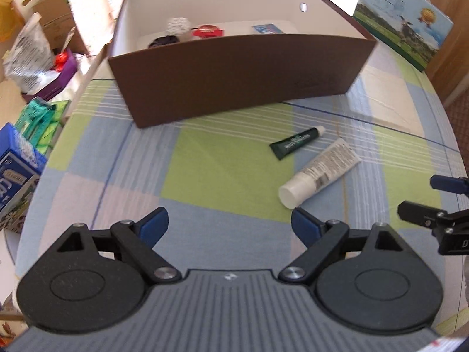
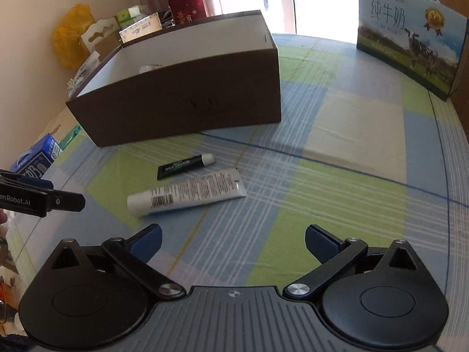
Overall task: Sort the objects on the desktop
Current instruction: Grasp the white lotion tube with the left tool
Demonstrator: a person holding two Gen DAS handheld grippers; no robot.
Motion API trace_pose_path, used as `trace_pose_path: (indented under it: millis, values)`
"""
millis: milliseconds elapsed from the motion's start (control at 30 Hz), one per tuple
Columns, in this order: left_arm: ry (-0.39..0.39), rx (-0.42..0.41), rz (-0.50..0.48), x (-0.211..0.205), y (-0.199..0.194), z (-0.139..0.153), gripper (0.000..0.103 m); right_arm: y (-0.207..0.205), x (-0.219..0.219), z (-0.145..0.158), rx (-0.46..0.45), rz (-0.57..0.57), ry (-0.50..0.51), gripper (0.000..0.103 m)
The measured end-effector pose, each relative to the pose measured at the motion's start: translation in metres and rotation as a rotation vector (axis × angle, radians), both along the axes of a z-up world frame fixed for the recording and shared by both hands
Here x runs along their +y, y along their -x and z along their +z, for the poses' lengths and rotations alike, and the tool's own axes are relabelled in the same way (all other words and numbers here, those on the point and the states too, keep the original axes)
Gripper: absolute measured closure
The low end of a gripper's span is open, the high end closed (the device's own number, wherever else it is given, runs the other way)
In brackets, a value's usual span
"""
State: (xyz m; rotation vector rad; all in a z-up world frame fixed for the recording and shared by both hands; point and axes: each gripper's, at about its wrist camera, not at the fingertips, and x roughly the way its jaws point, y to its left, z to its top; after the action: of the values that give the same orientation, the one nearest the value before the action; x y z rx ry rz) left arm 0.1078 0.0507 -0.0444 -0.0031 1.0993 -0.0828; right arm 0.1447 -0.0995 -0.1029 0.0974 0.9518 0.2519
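Lying flat on the checked blue, green and cream tablecloth (image 2: 337,193), two tubes are left in front of the open brown cardboard box with the white lining (image 2: 181,108): a long white plastic tube with printed text and a barcode (image 2: 187,195) and, just beyond it, a small dark green tube with a white cap (image 2: 184,165).

In the right wrist view, the white tube is found at about eleven o'clock from the right gripper (image 2: 233,245), its long axis running roughly from eight to two o'clock, cap end nearest. From the left gripper (image 1: 230,228) it is seen at about one o'clock.

Both grippers are held with jaws spread wide and nothing between them. The right gripper is judged slightly better placed for the white tube, though neither is yet lined up across its width.
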Motion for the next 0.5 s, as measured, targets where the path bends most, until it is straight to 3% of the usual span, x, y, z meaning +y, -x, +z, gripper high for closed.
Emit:
trace_pose_path:
  millis: [300, 500]
  values:
    - [0.033, 0.016, -0.185, -0.028, -0.003, -0.024, 0.015, 0.013, -0.019, -0.022, 0.09, -0.072, 0.012, 0.002]
    - [0.028, 0.014, -0.315, -0.043, -0.016, -0.036, 0.023, 0.018, -0.033, -0.031, 0.128, -0.138, 0.009, 0.002]
